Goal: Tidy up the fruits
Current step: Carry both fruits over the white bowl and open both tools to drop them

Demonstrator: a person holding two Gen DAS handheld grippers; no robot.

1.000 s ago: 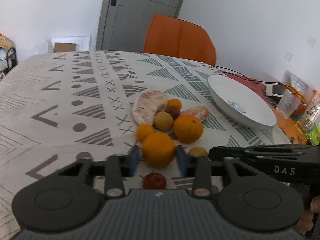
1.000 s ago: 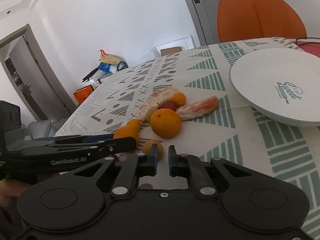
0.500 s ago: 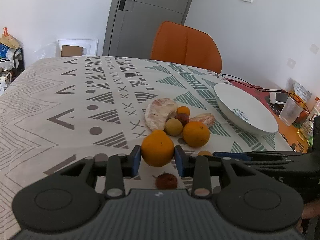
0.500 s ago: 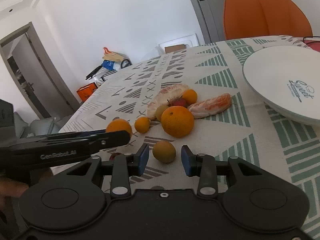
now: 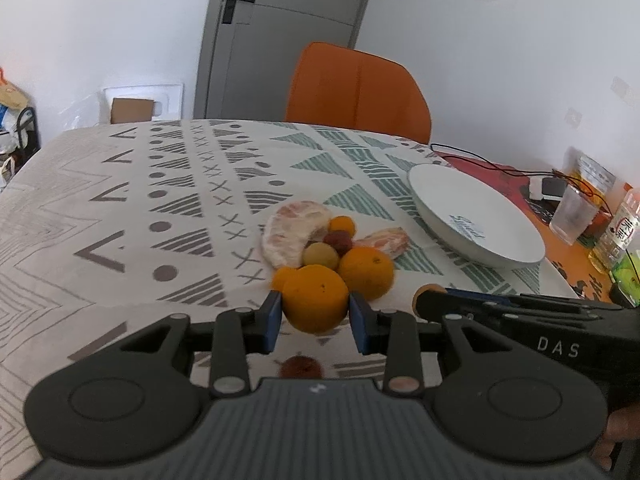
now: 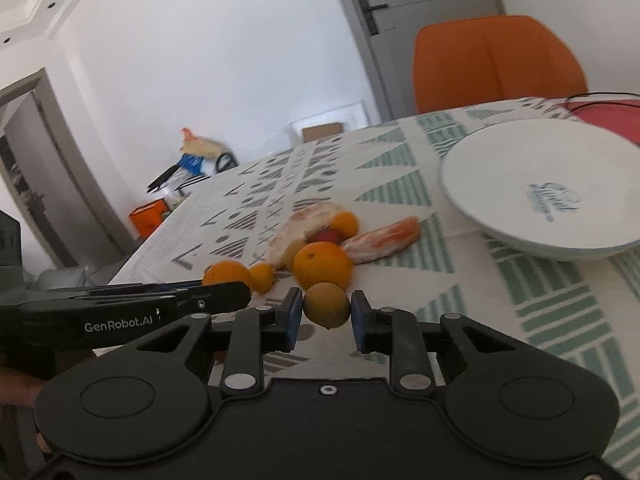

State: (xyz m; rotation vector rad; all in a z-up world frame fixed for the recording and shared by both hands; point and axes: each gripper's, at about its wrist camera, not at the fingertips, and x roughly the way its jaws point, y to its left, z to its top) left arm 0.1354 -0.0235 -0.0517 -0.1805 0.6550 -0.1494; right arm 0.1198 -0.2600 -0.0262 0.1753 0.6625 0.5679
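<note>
My left gripper (image 5: 315, 314) is shut on a large orange (image 5: 315, 298) and holds it above the table; it also shows in the right wrist view (image 6: 228, 275). My right gripper (image 6: 325, 318) is shut on a small yellow-brown fruit (image 6: 326, 305), lifted off the cloth. On the table lie another orange (image 5: 366, 270), a peeled pomelo piece (image 5: 292, 230), a smaller peeled segment (image 5: 386, 238), small tangerines (image 5: 341, 225), a dark red fruit (image 5: 338, 240) and a yellowish fruit (image 5: 320, 255). A reddish fruit (image 5: 301, 366) lies under the left gripper. An empty white plate (image 5: 474, 216) stands to the right.
An orange chair (image 5: 358, 90) stands at the table's far edge. A plastic cup (image 5: 572, 216), bottles (image 5: 618, 232) and a black cable (image 5: 480, 160) sit on a red mat at the right. The patterned tablecloth (image 5: 140, 220) covers the table.
My left gripper has lifted the large orange higher. My right gripper, open half a second ago, has closed on the small yellow-brown fruit and raised it.
</note>
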